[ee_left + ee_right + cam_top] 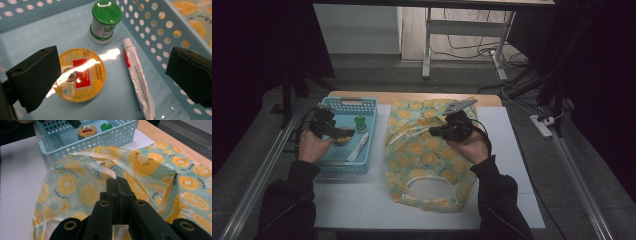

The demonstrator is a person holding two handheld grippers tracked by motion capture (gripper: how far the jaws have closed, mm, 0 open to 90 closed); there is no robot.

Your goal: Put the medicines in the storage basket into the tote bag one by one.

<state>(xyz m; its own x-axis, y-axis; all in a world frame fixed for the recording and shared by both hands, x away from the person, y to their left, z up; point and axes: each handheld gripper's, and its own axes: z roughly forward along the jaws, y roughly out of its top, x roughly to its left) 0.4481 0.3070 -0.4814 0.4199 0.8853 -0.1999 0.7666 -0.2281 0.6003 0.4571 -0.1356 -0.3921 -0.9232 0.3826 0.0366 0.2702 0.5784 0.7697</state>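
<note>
Round yellow tin [79, 75] — flat, with a red label at its centre and a bright glare across the lid — lies on the floor of the blue perforated basket [362, 104] at the left of the table. The left gripper [112, 75] hangs over it with its jaws spread wide: one black pad stands at the tin's edge and partly covers it, the other is well apart, beyond the white tube [138, 82]. Nothing is held yet. A green-capped jar [105, 21] stands upright just behind the tin, and the tube lies beside it, near the basket wall.

The right gripper [117, 181] has its jaws pressed together on a pale strap of the citrus-print bag [140, 170], lifting the cloth into a ridge beside the basket. In the high view the bag [427, 150] is spread over the white mat [362, 200].

Judged progress: early — the bag appears held ready, all three items remain in the basket, and the tin is not yet grasped.
</note>
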